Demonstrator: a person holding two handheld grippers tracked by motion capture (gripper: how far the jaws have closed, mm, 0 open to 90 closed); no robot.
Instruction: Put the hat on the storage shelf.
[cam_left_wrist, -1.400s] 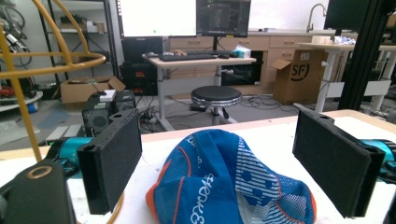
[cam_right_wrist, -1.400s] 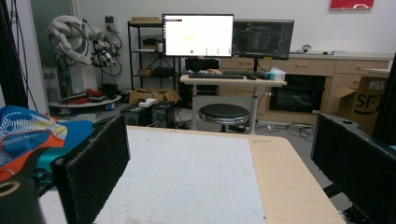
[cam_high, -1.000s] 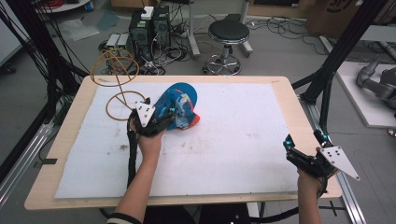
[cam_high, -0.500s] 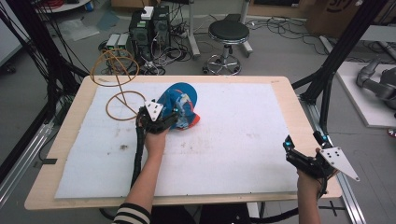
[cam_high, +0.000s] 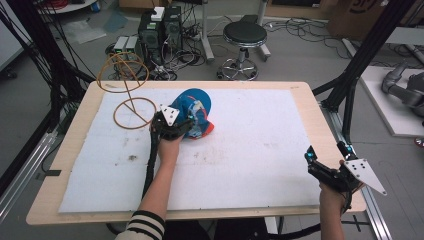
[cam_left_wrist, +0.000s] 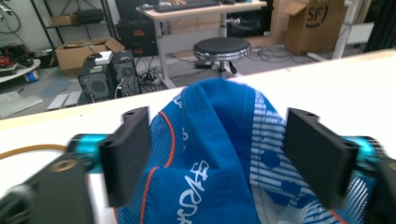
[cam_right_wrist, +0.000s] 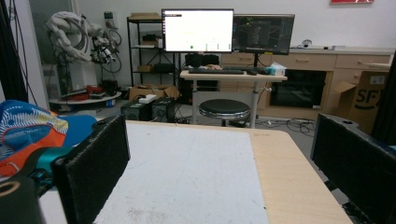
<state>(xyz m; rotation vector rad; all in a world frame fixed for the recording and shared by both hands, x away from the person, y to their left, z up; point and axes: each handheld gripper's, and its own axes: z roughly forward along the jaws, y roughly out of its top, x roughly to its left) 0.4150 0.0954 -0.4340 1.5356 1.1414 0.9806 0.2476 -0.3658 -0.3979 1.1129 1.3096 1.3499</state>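
A blue cap (cam_high: 197, 111) with orange trim and white print lies on the white mat (cam_high: 250, 145), left of centre. My left gripper (cam_high: 186, 127) stands open at the cap's near-left side. In the left gripper view the cap (cam_left_wrist: 210, 158) bulges between the two spread jaws of the left gripper (cam_left_wrist: 219, 121), and I cannot tell whether they touch the fabric. My right gripper (cam_high: 325, 152) is open near the table's front right corner with nothing in it. In the right gripper view the right gripper (cam_right_wrist: 224, 140) frames bare mat, with the cap (cam_right_wrist: 28, 128) far to the left.
A brown wire stand (cam_high: 134, 107) of two rings rises at the mat's back left, close to the cap. Bare wooden table edge (cam_high: 320, 120) runs along the right. Beyond the table stand a black stool (cam_high: 244, 35) and computer towers (cam_high: 160, 27) on the floor.
My left gripper has slid right and forward onto the cap, so its jaws now straddle the fabric. The right gripper has stayed put.
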